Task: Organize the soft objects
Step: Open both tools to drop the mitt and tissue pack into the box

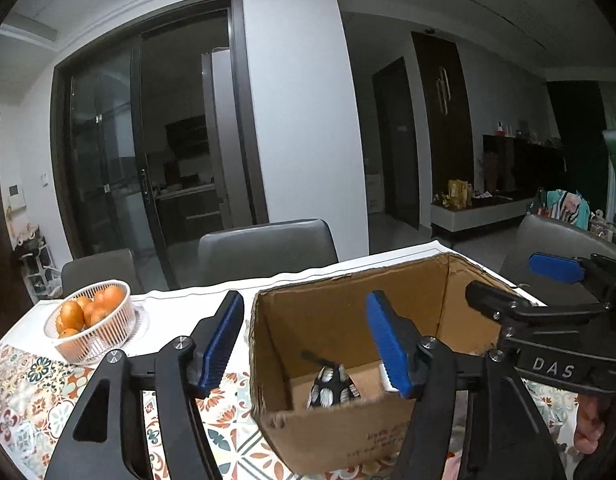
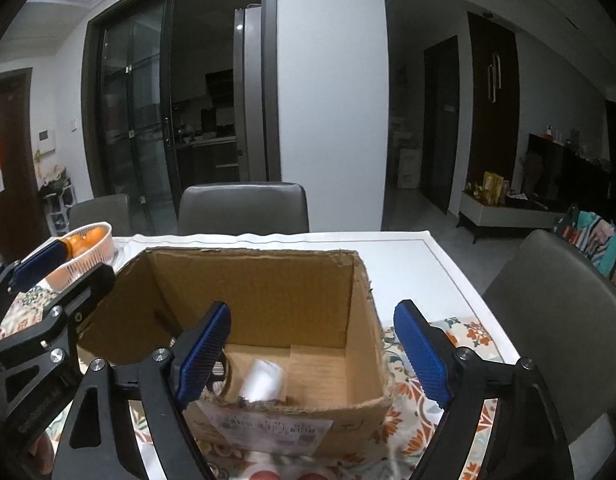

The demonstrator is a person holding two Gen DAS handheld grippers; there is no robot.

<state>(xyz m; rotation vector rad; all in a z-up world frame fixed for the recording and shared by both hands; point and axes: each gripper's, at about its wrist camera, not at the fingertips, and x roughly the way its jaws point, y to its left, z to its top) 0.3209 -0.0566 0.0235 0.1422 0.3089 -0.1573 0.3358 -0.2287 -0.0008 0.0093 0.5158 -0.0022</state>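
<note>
An open cardboard box (image 1: 340, 312) (image 2: 252, 284) stands on the patterned tablecloth. Inside it, in the left wrist view, a blurred black-and-white patterned soft item (image 1: 332, 390) sits low near the front wall. My left gripper (image 1: 306, 344) hangs open above that item, its blue pads apart and touching nothing. In the right wrist view a white soft item (image 2: 264, 380) lies on the box floor. My right gripper (image 2: 313, 354) is open over the box's front edge, empty. Each gripper shows in the other's view: the right gripper (image 1: 524, 284) beside the box, the left gripper (image 2: 68, 276) at the box's left wall.
A white basket of oranges (image 1: 120, 320) (image 2: 100, 256) stands left of the box. Grey chairs (image 1: 268, 244) (image 2: 556, 296) line the far and right sides of the table (image 2: 408, 256). A hand (image 1: 588, 428) shows at the lower right.
</note>
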